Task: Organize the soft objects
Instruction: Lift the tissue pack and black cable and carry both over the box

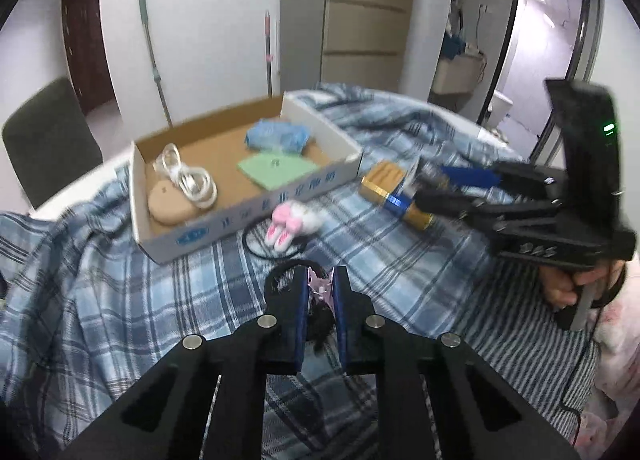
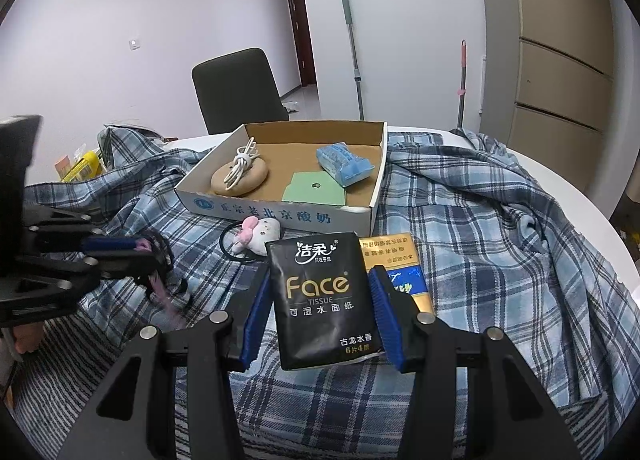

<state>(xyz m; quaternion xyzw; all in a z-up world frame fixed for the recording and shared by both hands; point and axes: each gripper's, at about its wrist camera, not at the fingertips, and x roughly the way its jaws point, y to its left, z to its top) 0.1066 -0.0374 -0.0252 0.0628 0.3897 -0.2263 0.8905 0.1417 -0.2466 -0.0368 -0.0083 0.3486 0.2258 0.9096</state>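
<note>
My right gripper (image 2: pixel 320 296) is shut on a black Face tissue pack (image 2: pixel 320 300) and holds it above the plaid cloth; it also shows in the left wrist view (image 1: pixel 460 188). My left gripper (image 1: pixel 320 292) is shut on a small purple and black soft item (image 1: pixel 320 292), low over the cloth; it appears in the right wrist view (image 2: pixel 136 248). A cardboard box (image 1: pixel 260 204) (image 2: pixel 280 216) holds a blue tissue pack (image 1: pixel 278 134) (image 2: pixel 346 162), a green sheet (image 1: pixel 276 168), a tan pad (image 1: pixel 170 206) and a white cable (image 1: pixel 188 176). A pink-white plush hair tie (image 1: pixel 294 222) (image 2: pixel 258 238) lies before the box.
A gold and blue box (image 1: pixel 394 196) (image 2: pixel 396 264) lies on the plaid cloth (image 2: pixel 500 228) to the right of the plush. A dark chair (image 2: pixel 236 88) stands behind the table. Two mop handles (image 2: pixel 352 48) lean on the wall. Yellow packets (image 2: pixel 82 166) lie far left.
</note>
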